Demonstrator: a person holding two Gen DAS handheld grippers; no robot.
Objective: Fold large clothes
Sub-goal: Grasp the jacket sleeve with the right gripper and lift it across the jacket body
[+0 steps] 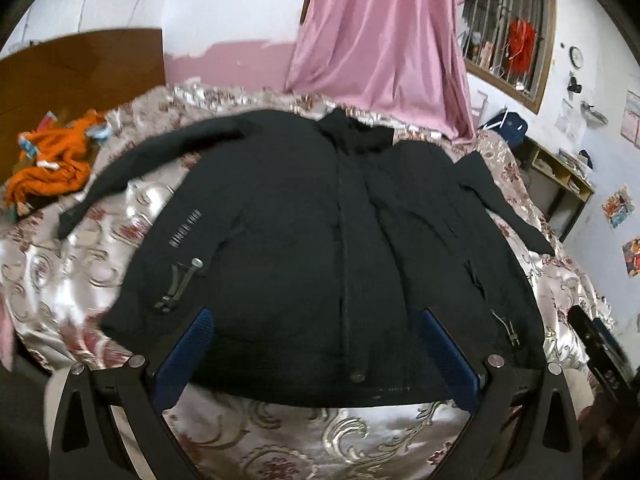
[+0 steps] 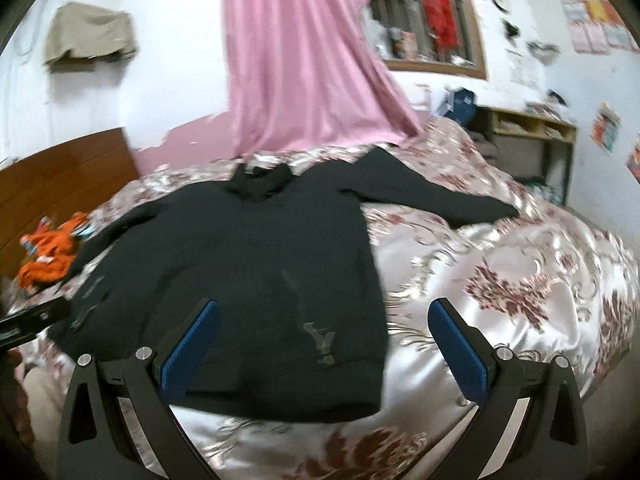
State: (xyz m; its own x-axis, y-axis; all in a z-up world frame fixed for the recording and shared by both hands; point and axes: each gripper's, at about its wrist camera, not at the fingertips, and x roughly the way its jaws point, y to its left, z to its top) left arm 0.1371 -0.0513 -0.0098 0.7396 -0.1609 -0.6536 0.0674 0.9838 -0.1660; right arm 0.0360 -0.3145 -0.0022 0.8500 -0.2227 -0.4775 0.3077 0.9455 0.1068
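A large black zip jacket (image 1: 288, 220) lies spread flat, front up, on the floral satin bedspread (image 1: 80, 264), hood at the far side, both sleeves stretched outward. My left gripper (image 1: 316, 320) is open and empty, hovering over the jacket's hem near the zip. The jacket also shows in the right wrist view (image 2: 248, 264). My right gripper (image 2: 324, 312) is open and empty over the jacket's lower right corner, its right finger (image 2: 456, 344) over the bare bedspread (image 2: 520, 280).
An orange garment (image 1: 52, 160) lies crumpled at the bed's left by the wooden headboard (image 1: 80, 68). A pink curtain (image 1: 384, 40) hangs behind the bed. A wooden shelf (image 2: 532, 132) stands at the right wall. The right gripper shows in the left wrist view (image 1: 600, 344).
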